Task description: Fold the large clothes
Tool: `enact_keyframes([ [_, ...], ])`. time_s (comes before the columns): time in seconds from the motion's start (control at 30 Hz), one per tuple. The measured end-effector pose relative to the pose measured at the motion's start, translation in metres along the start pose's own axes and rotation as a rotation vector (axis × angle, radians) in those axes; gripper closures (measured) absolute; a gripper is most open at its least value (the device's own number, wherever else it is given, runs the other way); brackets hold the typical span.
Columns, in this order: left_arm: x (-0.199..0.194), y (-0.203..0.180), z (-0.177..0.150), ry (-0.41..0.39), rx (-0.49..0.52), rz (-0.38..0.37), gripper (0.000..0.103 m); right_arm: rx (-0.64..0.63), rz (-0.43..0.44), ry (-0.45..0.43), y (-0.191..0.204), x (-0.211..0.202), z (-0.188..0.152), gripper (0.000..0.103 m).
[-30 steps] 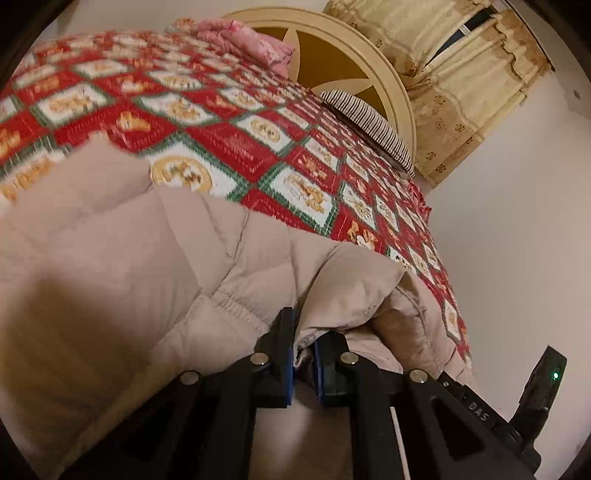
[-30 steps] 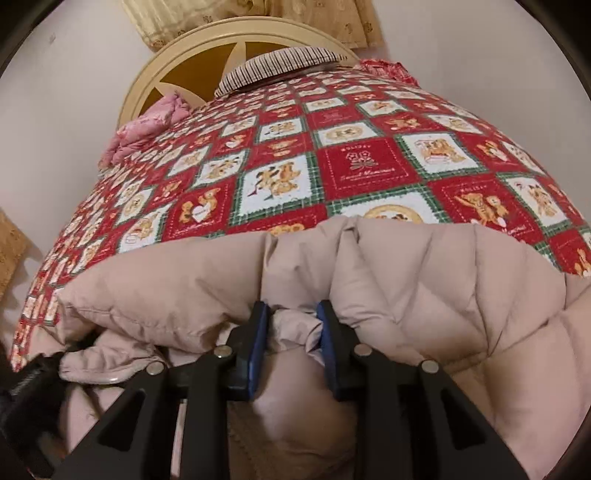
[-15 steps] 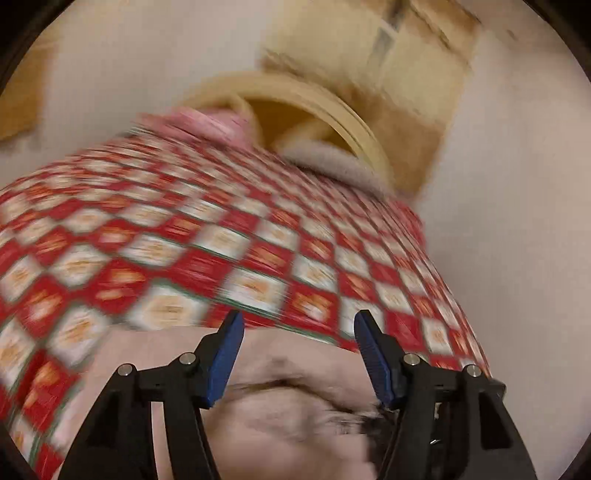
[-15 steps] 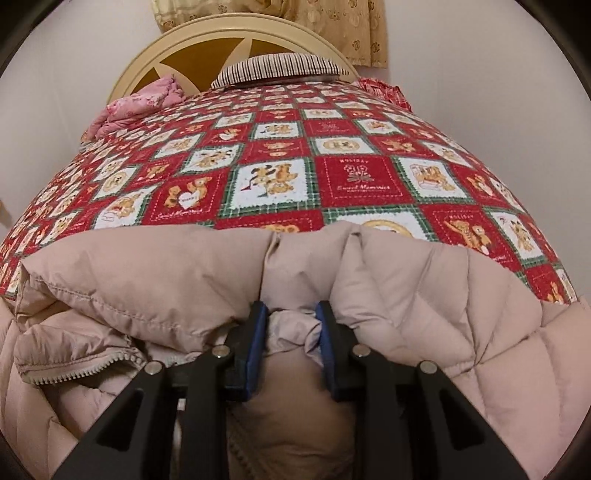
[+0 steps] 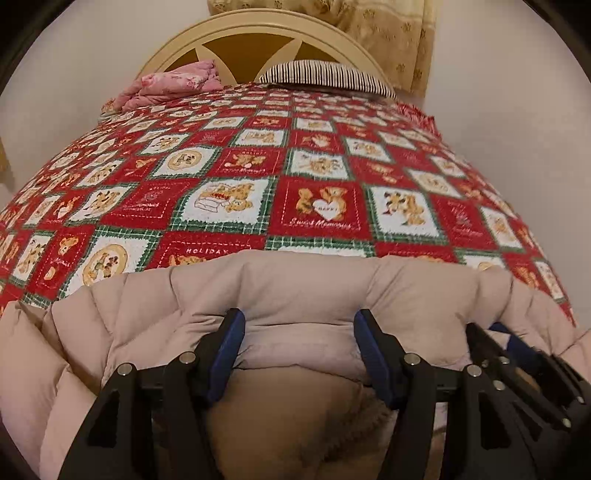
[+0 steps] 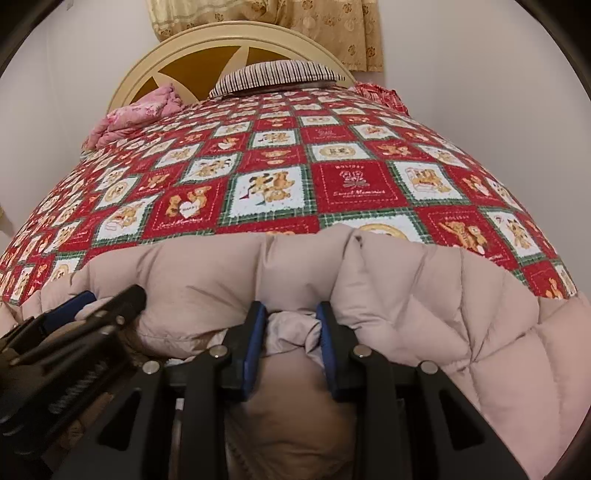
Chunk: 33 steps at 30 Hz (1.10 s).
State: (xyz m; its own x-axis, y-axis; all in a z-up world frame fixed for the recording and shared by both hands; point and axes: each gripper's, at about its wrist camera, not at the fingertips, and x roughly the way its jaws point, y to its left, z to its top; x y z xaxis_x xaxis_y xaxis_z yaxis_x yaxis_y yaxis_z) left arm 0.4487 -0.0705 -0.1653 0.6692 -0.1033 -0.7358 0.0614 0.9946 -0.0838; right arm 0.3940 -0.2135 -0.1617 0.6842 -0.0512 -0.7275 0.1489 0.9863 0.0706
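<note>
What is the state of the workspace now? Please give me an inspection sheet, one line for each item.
Surface: bed with red patchwork quilt, teddy-bear squares.
Job's things: beige puffer coat lies at the near edge of the bed, bunched.
Clutter: pink folded cloth and striped pillow by the headboard.
Grippers: left gripper open over the coat; right gripper shut on a fold of the coat.
Cables: nothing seen.
Surroundings: cream headboard, beige curtain, plain walls.

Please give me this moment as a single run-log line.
left gripper: open over puffer coat | right gripper: shut on coat fold | coat on quilted bedspread | fold underway
</note>
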Motion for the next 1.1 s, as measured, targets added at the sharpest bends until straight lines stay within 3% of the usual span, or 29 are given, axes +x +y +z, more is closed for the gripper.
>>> enact_keyframes([
  [0.3, 0.014, -0.008, 0.001, 0.032, 0.039, 0.050, 0.039, -0.001, -0.005, 0.004, 0.000, 0.001, 0.001, 0.071],
  [0.5, 0.005, -0.004, 0.001, 0.023, 0.016, 0.009, 0.038, -0.013, -0.028, 0.011, 0.002, 0.003, 0.001, 0.070],
  [0.67, -0.050, 0.023, -0.007, 0.000, -0.085, -0.116, 0.037, -0.015, -0.026, 0.024, 0.003, 0.004, 0.002, 0.069],
  [0.8, -0.097, 0.041, -0.027, -0.030, -0.054, -0.100, 0.034, -0.031, -0.043, 0.053, 0.006, 0.002, 0.004, 0.066],
  [0.9, -0.120, 0.054, -0.046, -0.011, 0.009, -0.061, 0.034, -0.072, -0.101, 0.058, 0.011, -0.024, -0.002, 0.052],
  [0.97, -0.137, 0.069, -0.064, -0.009, 0.033, -0.052, 0.034, -0.084, -0.113, -0.004, 0.014, -0.057, -0.011, 0.025],
  [1.03, -0.157, 0.086, -0.084, -0.030, 0.021, -0.033, 0.034, -0.092, -0.088, -0.072, 0.014, -0.098, -0.025, 0.017],
  [1.1, -0.169, 0.098, -0.097, -0.039, 0.001, -0.021, 0.034, -0.100, -0.049, -0.116, 0.013, -0.138, -0.042, 0.016],
])
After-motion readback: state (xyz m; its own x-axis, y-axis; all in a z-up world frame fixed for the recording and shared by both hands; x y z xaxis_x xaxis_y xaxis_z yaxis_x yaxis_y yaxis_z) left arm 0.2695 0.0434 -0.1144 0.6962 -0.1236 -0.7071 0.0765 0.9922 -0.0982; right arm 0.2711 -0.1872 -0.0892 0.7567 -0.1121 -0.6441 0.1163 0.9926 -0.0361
